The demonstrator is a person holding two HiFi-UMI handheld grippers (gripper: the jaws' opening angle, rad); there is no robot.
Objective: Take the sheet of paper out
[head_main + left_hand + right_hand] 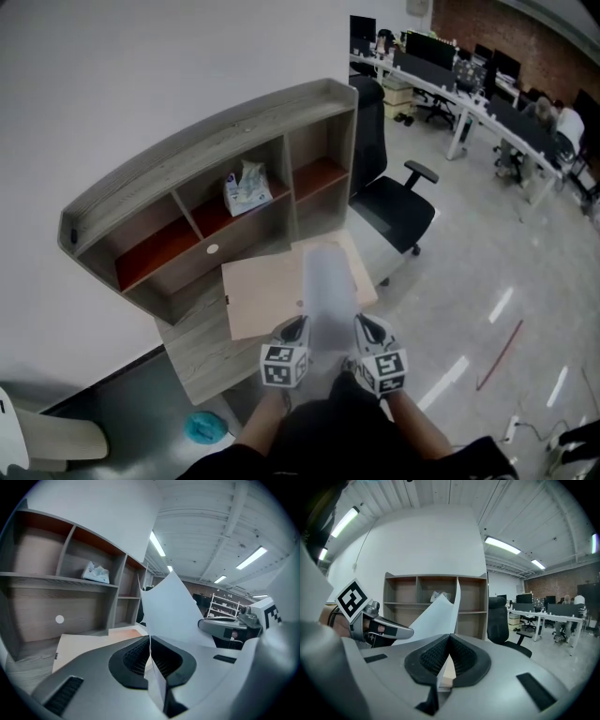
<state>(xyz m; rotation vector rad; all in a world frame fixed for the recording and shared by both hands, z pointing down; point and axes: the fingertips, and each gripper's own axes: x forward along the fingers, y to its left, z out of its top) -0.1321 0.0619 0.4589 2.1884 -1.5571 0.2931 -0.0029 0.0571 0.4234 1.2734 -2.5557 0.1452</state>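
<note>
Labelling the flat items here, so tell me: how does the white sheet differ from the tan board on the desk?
The white sheet is pale and looks narrow; the tan board is light brown and wider. The white sheet is held above the desk, curving, pinched at its near edge by the left gripper and right gripper; the tan board lies flat on the desk with no gripper on it. Both are thin and rectangular.

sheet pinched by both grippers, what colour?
Plain white sheet, no print visible on it. It shows best in the left gripper view.
</note>
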